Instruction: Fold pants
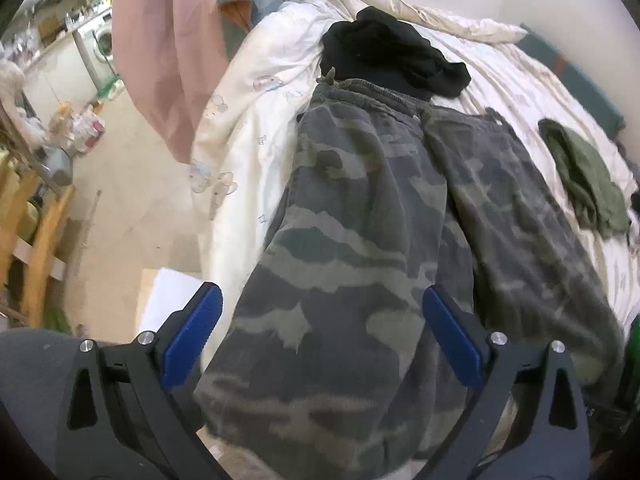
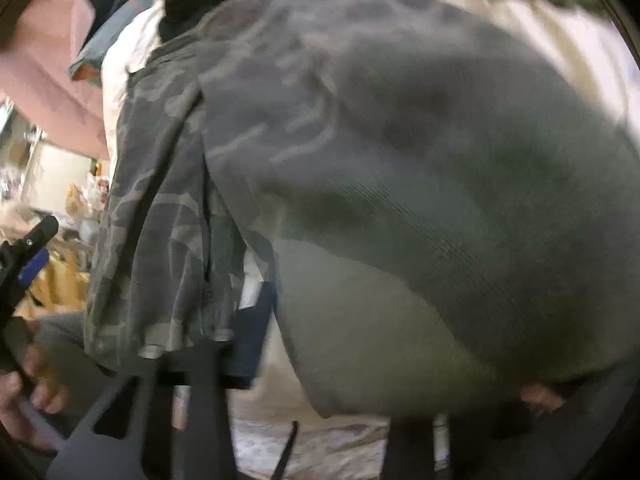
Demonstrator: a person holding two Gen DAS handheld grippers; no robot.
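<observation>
**Camouflage pants on the bed: long axis against the two grippers**

The camouflage pants [image 1: 360,208] lie spread on the white duvet [image 1: 256,120] of the bed. In the left wrist view the waistband sits toward 12 o'clock, tucked against a black garment [image 1: 392,56], and the two legs run down toward 6 o'clock, so the long axis points almost straight along the line of the left gripper [image 1: 320,328]. A green garment [image 1: 580,176] lies apart at 3 o'clock.

The left gripper stands wide open, its blue pads [image 1: 192,336] flanking the lower part of the nearer leg without pressing on it; nothing is held. That leg passes between the fingers and hangs past the bed's edge toward 6 o'clock.

In the right wrist view the picture is blurred and cloth fills most of it. The right gripper [image 2: 256,320] shows only a narrow gap, and a fold of the pants' hem lies at its fingers; whether the pads actually pinch the cloth cannot be told. The left gripper appears at 9 o'clock in this view, beside a hand [image 2: 36,384].

As a judgement, the coming fold turns on this alignment: both grippers are at the leg end, so the cuffs would travel toward 12 o'clock, up the long axis to the waistband.
</observation>
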